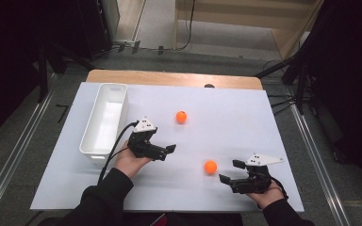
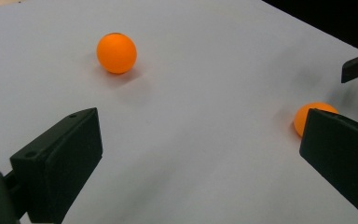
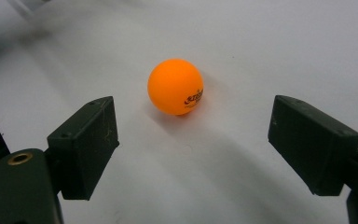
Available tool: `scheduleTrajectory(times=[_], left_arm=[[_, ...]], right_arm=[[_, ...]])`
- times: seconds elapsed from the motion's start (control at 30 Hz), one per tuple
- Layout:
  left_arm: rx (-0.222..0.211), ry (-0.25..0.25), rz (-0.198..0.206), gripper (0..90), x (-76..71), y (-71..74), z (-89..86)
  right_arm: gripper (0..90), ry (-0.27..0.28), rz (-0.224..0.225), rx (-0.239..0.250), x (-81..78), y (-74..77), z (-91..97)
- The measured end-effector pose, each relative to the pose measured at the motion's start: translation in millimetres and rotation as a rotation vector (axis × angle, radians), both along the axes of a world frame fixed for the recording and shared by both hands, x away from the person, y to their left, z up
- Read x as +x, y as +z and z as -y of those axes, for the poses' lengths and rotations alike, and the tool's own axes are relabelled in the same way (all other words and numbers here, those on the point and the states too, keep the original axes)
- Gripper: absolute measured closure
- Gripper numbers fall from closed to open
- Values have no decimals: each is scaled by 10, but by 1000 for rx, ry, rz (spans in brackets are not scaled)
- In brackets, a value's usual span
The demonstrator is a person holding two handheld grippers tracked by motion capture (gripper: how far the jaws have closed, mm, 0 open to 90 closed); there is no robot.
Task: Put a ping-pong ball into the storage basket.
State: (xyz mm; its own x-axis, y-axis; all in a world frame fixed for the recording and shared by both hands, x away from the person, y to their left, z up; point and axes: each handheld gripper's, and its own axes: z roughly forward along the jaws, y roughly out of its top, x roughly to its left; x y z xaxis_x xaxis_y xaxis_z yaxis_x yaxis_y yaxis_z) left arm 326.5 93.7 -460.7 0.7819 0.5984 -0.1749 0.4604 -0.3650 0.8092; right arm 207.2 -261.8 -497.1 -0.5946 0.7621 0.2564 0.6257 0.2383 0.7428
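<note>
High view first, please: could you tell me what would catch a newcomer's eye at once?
Two orange table-tennis balls on the white table sheet: the far ball mid-sheet, the near ball just ahead of the open right gripper. The open left gripper sits beside a long white bin at the sheet's left.

Orange ball [image 3: 175, 86] on white table [image 3: 284, 42], just ahead of wide-spread hand-held gripper [image 3: 193, 140] jaws.

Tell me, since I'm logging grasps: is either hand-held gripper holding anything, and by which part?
Nothing is held. Both the left hand-held gripper and the right hand-held gripper are open; the nearer orange plastic ball lies free on the white table.
</note>
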Motion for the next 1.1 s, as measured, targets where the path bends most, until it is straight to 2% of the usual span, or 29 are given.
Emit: scheduleTrajectory(times=[0.13,0.23,0.4,0.63,0.8,0.97,1.1], left_arm=[[17,8,0,0,57,4,29],[13,16,3,0,98,1,52],[41,10,2,1,157,-19,101],[44,12,2,1,216,-37,155],[25,23,1,1,267,-42,161],[36,29,16,1,294,-32,176],[40,29,10,1,330,-44,204]], right_arm=[[143,3,6,-4,8,-5,0],[143,1,1,0,8,-4,-6],[144,-2,-1,0,9,-5,0],[144,-4,5,7,13,-8,9],[143,-3,-1,5,3,-2,-4],[144,-3,2,3,10,-8,-2],[143,-4,-3,8,6,-7,-4]])
